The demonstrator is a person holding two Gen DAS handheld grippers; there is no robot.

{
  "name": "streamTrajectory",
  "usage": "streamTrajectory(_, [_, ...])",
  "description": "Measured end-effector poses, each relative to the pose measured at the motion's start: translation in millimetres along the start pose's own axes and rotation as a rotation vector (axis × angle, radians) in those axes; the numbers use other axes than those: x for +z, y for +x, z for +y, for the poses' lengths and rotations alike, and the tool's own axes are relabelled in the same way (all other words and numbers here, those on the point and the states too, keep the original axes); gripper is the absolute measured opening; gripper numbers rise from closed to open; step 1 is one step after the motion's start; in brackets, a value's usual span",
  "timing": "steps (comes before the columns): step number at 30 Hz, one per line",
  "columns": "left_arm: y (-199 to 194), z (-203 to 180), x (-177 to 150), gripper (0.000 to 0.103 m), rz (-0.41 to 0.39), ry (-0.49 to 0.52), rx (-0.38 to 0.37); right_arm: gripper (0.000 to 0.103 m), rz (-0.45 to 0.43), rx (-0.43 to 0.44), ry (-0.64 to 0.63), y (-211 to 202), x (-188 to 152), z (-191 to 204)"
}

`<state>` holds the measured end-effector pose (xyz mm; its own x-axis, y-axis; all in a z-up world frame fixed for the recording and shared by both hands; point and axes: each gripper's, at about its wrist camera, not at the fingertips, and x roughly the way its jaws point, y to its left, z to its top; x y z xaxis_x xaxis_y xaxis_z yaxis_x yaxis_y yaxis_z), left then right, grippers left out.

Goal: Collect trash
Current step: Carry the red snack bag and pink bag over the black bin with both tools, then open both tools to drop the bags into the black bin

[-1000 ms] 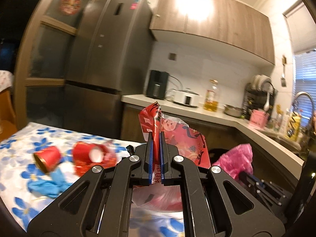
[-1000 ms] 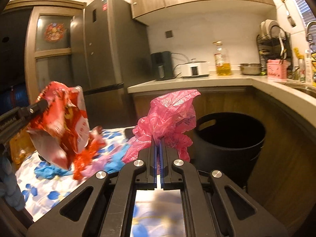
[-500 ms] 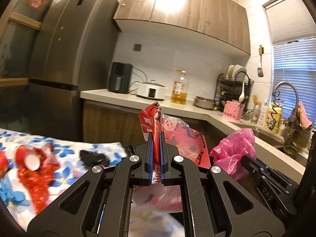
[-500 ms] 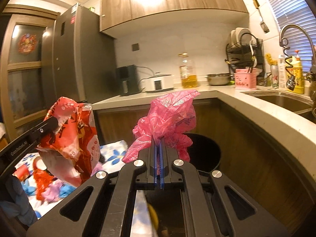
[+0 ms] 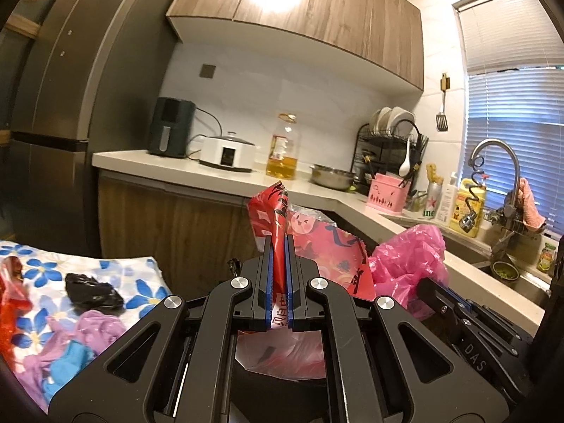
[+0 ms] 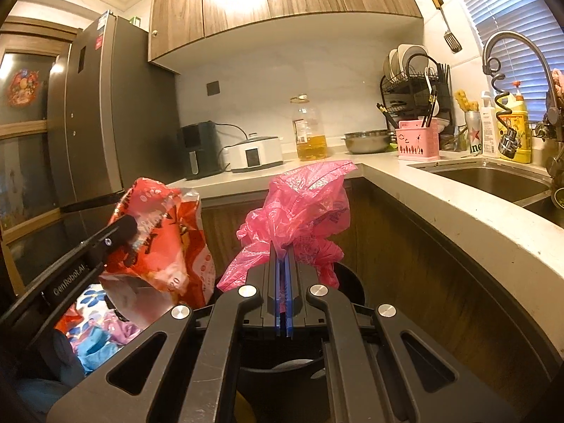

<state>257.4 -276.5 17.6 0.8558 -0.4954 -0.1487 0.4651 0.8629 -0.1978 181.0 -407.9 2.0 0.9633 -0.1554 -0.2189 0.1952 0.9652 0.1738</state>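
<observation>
My left gripper (image 5: pixel 278 243) is shut on a red printed snack wrapper (image 5: pixel 317 246), which sticks up between its blue pads and hangs below them. My right gripper (image 6: pixel 282 250) is shut on a crumpled pink plastic bag (image 6: pixel 299 208). Both are held in the air over a black trash bin (image 6: pixel 349 282) beside the kitchen counter. In the right wrist view the left gripper (image 6: pixel 123 232) comes in from the left with the red wrapper (image 6: pixel 165 239). In the left wrist view the pink bag (image 5: pixel 409 264) shows at the right.
A table with a blue-flowered cloth (image 5: pixel 116 268) lies at the left, carrying a black crumpled bag (image 5: pixel 93 294), purple and blue gloves (image 5: pixel 81 338) and red scraps (image 5: pixel 10 296). The counter (image 6: pixel 458 208) with a sink (image 6: pixel 493 179) curves along the right. A fridge (image 6: pixel 95 134) stands behind.
Both grippers have swung right, away from the table and toward the counter. The black bin has come under them. Each keeps its grip on its piece of trash.
</observation>
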Motion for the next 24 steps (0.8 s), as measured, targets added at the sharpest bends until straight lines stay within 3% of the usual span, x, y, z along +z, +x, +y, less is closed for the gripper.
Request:
streamTrajectory(18, [41,-1,-18,0.008,0.048,0.027,-0.033,0.003,0.004,-0.003,0.007,27,-3,-9])
streamTrajectory(21, [46,0,-21,0.020,0.066,0.031,-0.032,0.003,0.005,0.005,0.007,30,-4,-9])
streamTrajectory(24, [46,5,-22,0.045,0.069,0.014,-0.023,0.004,0.013,0.018,0.014,35,-3,-12])
